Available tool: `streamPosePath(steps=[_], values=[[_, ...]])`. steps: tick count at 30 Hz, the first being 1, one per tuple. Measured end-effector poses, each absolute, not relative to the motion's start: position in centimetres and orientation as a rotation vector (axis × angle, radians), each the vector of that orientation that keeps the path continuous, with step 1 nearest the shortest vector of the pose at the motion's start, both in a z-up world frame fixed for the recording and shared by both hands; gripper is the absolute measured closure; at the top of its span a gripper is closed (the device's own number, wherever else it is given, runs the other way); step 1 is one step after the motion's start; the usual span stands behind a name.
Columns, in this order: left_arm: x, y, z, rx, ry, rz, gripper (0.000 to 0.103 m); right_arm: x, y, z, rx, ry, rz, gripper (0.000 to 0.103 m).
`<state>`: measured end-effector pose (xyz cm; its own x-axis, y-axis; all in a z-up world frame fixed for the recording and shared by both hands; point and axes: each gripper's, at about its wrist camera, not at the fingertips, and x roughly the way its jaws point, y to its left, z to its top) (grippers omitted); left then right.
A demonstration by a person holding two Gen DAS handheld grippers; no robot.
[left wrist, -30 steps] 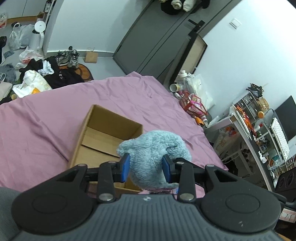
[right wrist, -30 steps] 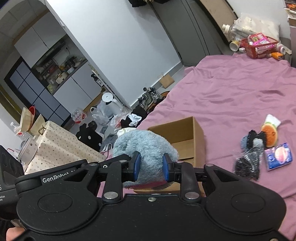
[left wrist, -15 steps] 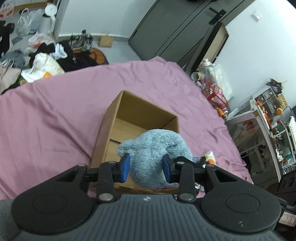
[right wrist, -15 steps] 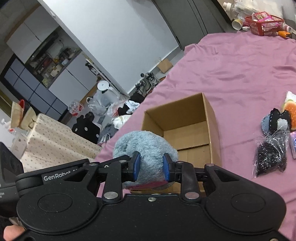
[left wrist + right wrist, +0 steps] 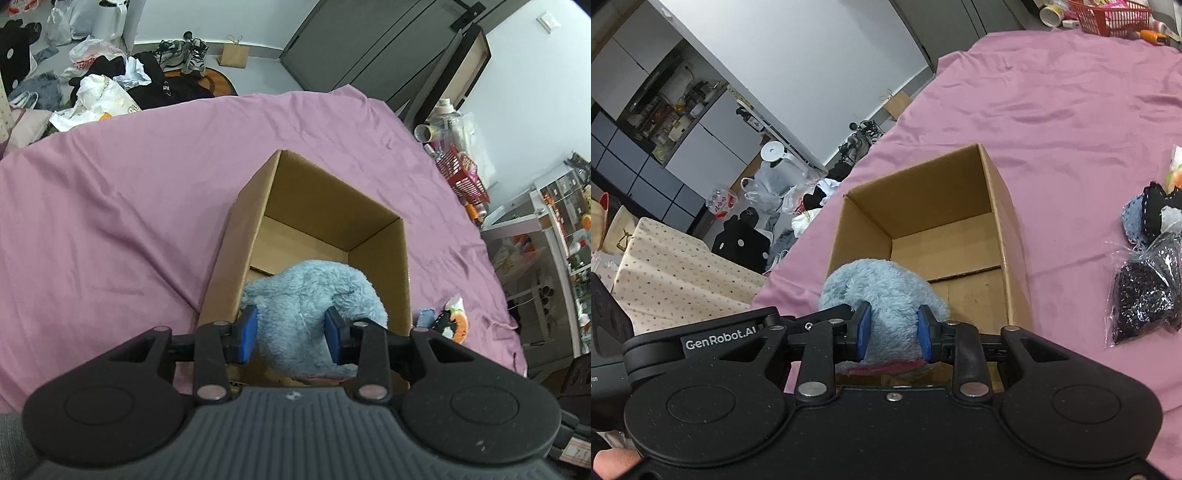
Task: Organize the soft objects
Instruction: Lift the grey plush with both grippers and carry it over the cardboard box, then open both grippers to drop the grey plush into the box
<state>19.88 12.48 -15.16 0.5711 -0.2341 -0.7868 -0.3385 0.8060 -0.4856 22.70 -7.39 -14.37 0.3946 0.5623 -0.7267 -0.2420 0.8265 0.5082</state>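
Both grippers clamp the same fluffy light-blue plush toy (image 5: 314, 306). The left gripper (image 5: 291, 334) has its blue pads pressed into the fur from either side, and the right gripper (image 5: 893, 334) pinches it likewise. The toy hangs over the near end of the open brown cardboard box (image 5: 332, 206), which sits on the pink bedsheet (image 5: 110, 206). To the box's right lies a black glittery bag (image 5: 1145, 291).
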Motion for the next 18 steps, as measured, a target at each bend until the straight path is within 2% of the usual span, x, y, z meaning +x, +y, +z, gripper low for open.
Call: streamPosePath(steps=[4,6,8,12,15,17,18], values=[[20.0,12.1,-14.7,-0.634,0.991,0.106,0.062,22.8,-7.5,-14.5,0.345,1.073,0.508,0.073],[20.0,11.9,-14.2,-0.622,0.992,0.122,0.059,22.9,-7.7,-14.5,0.351,1.085,0.510,0.070],[19.8,11.7,-13.7,-0.605,0.986,0.130,0.055,22.8,-8.2,-14.2,0.358,1.081,0.504,0.061],[19.2,11.1,-12.7,-0.571,0.977,0.169,0.049,22.3,-9.1,-13.3,0.371,1.065,0.504,0.055],[18.8,10.7,-12.1,-0.556,0.968,0.185,0.043,21.9,-9.7,-12.5,0.371,1.047,0.496,0.039],[18.5,10.3,-11.6,-0.544,0.971,0.204,0.033,21.6,-10.1,-11.9,0.346,1.039,0.469,0.021],[18.4,10.1,-11.3,-0.537,0.972,0.215,0.031,21.4,-10.5,-11.5,0.340,1.024,0.456,0.019]])
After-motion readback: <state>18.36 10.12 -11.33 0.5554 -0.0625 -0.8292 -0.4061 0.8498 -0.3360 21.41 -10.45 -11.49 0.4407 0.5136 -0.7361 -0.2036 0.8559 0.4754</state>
